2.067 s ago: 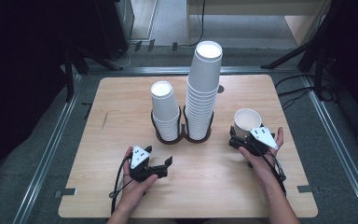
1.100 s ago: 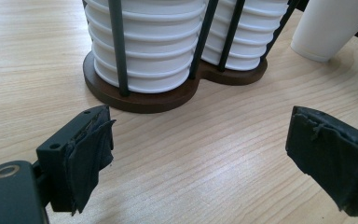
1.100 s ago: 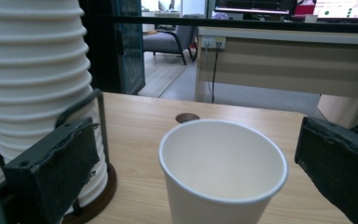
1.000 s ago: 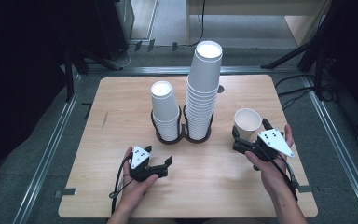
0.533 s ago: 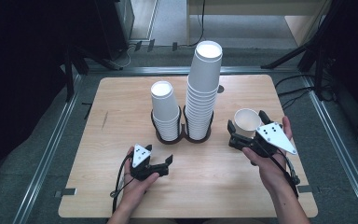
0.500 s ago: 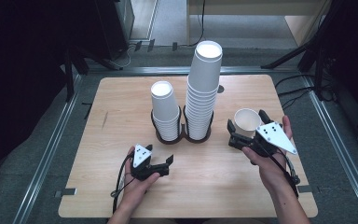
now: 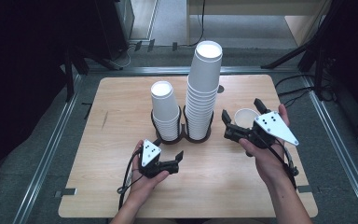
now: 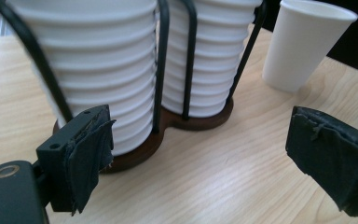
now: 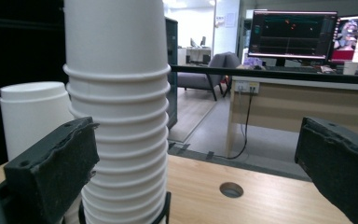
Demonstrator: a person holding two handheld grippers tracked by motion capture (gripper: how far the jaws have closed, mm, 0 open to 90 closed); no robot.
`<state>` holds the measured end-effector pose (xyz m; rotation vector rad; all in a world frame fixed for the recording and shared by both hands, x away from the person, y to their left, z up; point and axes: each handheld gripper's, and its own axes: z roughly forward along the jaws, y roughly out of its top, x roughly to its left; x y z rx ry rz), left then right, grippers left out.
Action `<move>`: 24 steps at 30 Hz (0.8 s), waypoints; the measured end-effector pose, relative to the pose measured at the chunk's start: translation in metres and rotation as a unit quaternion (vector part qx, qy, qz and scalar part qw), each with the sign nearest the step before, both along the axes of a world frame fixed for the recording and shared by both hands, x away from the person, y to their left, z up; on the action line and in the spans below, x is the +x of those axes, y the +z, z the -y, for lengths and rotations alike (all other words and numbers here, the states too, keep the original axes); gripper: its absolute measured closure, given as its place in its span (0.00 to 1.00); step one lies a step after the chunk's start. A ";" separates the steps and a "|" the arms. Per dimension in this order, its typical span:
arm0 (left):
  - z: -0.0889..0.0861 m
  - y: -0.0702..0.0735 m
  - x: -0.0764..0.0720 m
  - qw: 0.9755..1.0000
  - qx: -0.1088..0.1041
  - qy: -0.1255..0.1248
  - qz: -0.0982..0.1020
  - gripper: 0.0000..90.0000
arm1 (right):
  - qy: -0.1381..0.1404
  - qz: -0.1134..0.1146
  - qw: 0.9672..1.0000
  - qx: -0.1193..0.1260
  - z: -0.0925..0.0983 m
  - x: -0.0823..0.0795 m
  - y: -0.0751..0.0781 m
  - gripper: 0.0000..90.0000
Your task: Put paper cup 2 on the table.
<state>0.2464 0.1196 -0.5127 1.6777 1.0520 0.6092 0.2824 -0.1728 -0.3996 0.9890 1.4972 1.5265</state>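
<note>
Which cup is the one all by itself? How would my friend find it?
Look at the wooden table, then the black holder with two cup stacks in its middle. Right of the taller stack stands one white paper cup. It alone sits open side up, outside the holder.

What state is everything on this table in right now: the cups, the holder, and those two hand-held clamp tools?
Tall stack of white paper cups: upside down, nested, upright in the holder.
Short stack of white paper cups: upside down, nested, upright in the holder.
Black wire cup holder with brown base: standing on the table, both slots filled.
Single white paper cup: upright, mouth up, standing alone.
Left gripper: jaws open, holding nothing.
Right gripper: jaws open, either side of the single cup.
</note>
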 end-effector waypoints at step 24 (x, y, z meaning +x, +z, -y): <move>0.043 0.039 0.023 0.998 -0.008 -0.008 0.054 0.09 | 0.025 0.003 0.999 0.027 -0.029 0.015 0.030 0.00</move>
